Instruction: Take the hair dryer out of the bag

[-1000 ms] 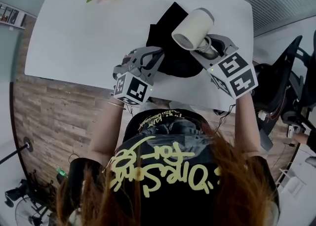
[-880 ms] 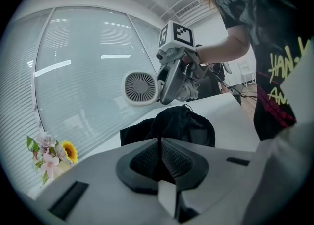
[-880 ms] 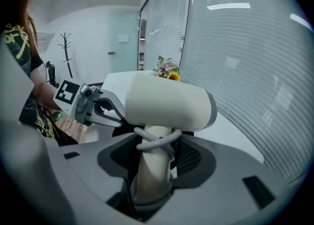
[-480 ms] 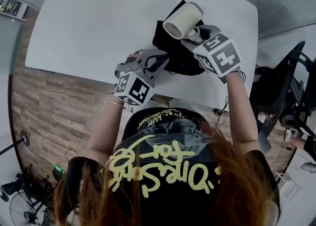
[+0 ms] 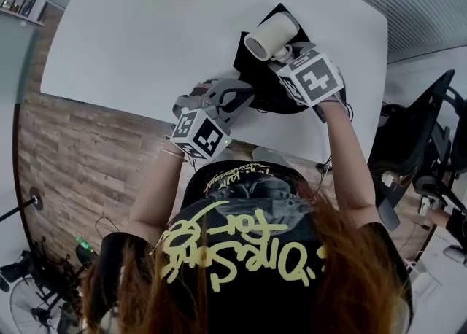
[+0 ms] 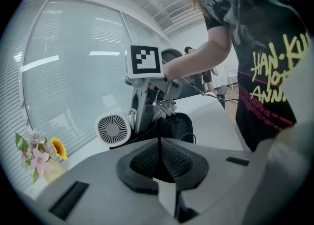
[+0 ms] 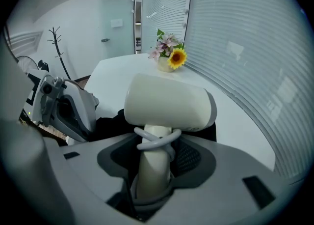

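**Head view.** A black bag lies on the far right part of the white table. The hair dryer is up over the bag and looks to be out of it. The right gripper holds it by the handle, so the big round head sticks out in front. The left gripper sits low at the near edge of the bag. I think it is there to keep the bag down, so the bag does not lift with the dryer.

**Left gripper view.** The two jaws are pressed tight together. The bag is right past their tips. I cannot tell if a bit of cloth is pinched between them. Farther off, the other gripper holds the dryer, and the dryer's round grille faces this way. Some flowers stand by the window.

**Right gripper view.** The jaws stand apart with the dryer's handle between them, and both pads squeeze it. The grey cord is looped round the handle, so it does not dangle or catch on the bag. The handle is thin and easy to grab, which is likely why the grip is there. The bag shows dark under the dryer, so the dryer must be moved sideways to bare table before it is put down.
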